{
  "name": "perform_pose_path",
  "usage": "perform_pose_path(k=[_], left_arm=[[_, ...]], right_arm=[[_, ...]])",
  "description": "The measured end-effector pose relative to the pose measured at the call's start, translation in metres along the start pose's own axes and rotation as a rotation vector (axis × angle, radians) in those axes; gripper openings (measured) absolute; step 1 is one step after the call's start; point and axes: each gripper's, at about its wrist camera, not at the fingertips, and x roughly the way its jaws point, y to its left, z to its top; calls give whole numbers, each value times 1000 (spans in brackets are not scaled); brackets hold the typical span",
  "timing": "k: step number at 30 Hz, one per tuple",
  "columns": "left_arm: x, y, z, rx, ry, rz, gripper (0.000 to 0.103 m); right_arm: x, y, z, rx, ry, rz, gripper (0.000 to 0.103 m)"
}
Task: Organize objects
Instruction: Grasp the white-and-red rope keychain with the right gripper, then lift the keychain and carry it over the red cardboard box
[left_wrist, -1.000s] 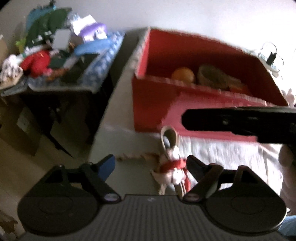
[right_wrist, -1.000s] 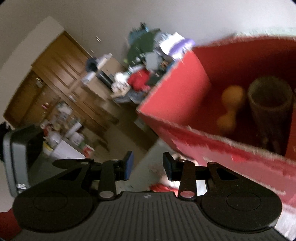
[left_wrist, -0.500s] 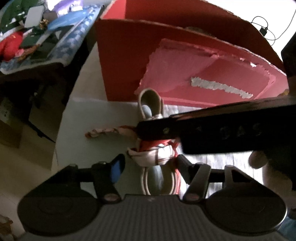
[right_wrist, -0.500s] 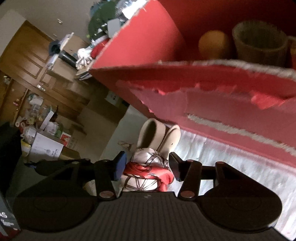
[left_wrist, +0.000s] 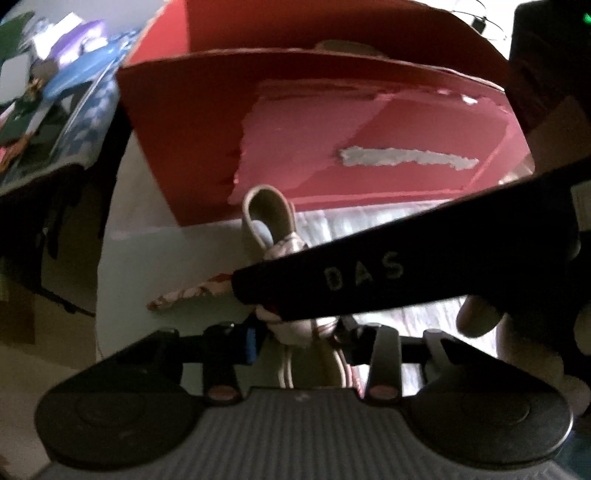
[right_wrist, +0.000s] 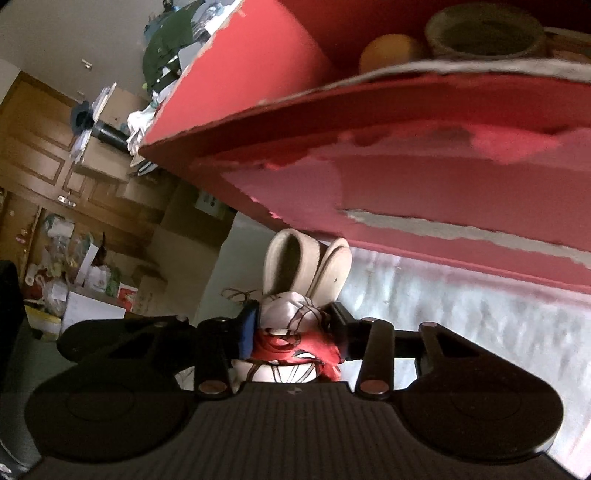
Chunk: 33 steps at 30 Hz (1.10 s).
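Red box (right_wrist: 424, 155) wall just beyond, right gripper (left_wrist: 295, 295) crossing overhead

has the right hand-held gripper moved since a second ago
Yes. The right hand-held gripper has dropped toward the table: the red box now looms above it, and its fingers have closed in on the scarf-wrapped belt bundle.

Both wrist views low, close, facing red box (left_wrist: 192, 147), sharing plush rabbit (right_wrist: 295, 295)
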Motion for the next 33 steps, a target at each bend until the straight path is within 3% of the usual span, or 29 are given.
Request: perform_pose_path(k=[5, 12, 21, 27, 33], left_arm=[[-3, -20, 10, 82, 19, -45, 41], [0, -76, 27, 230, 37, -138, 41], [6, -173, 50, 445, 16, -241, 41], [-3, -233, 72, 563, -59, -273, 41], [-32, -260, 95, 590, -199, -280, 41]], right_arm=[[-21, -14, -3, 30, -17, -23, 44], [-69, -50, -19, 115, -66, -103, 44], [-154, -102, -49, 254, -232, -216, 44], [-208, -113, -51, 256, -394, -255, 44], [-249, -106, -32, 160, -543, -244, 44]])
